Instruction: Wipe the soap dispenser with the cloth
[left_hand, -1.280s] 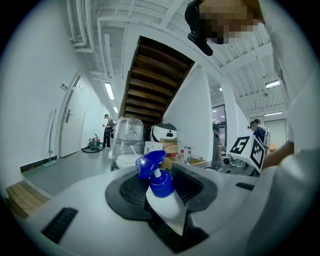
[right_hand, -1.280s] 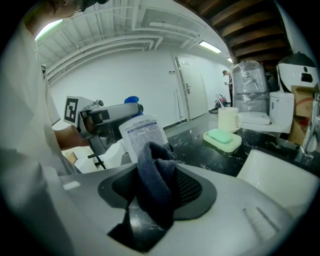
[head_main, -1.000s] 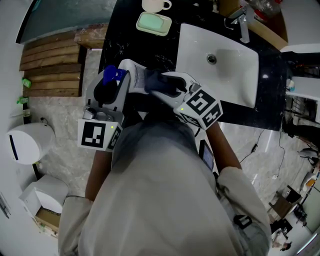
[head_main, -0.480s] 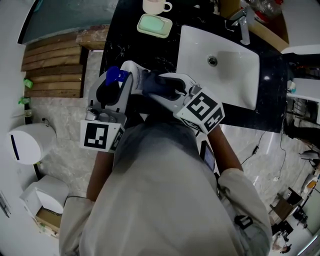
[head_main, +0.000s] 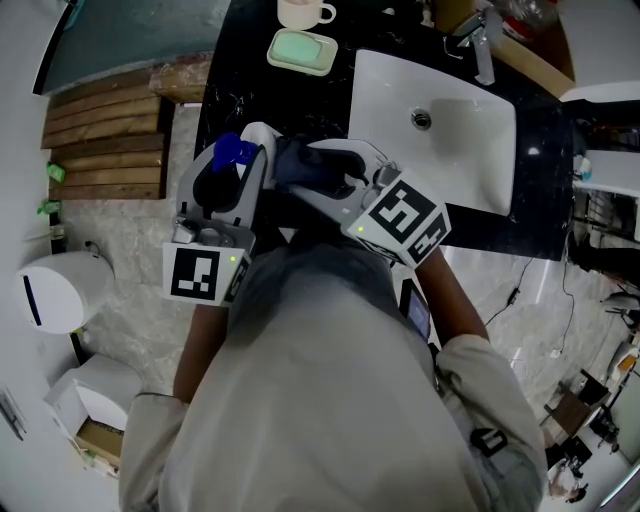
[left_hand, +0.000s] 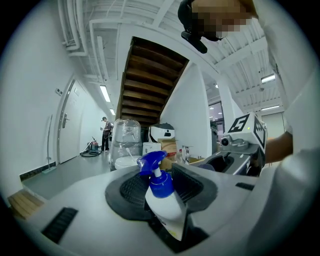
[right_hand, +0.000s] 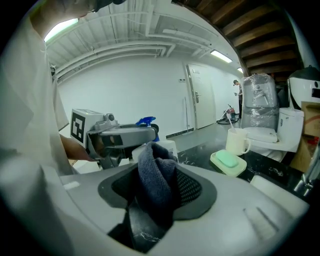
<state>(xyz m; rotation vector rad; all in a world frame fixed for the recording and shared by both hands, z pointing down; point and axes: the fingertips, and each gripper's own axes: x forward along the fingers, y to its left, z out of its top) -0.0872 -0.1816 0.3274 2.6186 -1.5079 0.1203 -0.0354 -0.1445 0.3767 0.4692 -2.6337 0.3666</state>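
The left gripper (left_hand: 161, 189) has its fingers (left_hand: 131, 189) clenched on the soap dispenser (left_hand: 167, 210), a white bottle with a blue spray head (left_hand: 152, 167). The bottle leans a little to the right between the dark ribbed pads, with its head sticking up past them. The right gripper (right_hand: 159, 196) grasps a dark blue-grey cloth (right_hand: 152, 172), which is bunched and folded between its fingers (right_hand: 189, 187) and bulges out above them. In the head view both grippers are held close in front of the person's chest, over the near edge of the black marble desk (head_main: 225, 95). Their tips angle toward each other, so the cloth sits just beside the side of the dispenser; whether the two touch cannot be made out. From the right gripper view the white bottle shows just behind the cloth, with the left gripper's marker cube (right_hand: 82, 125) further left. On the desk beyond lie a pale green soap bar in its dish (head_main: 303, 50) and a white mug (head_main: 300, 12), and to their right are a white sink basin (head_main: 470, 160) and its chrome faucet (head_main: 480, 45).
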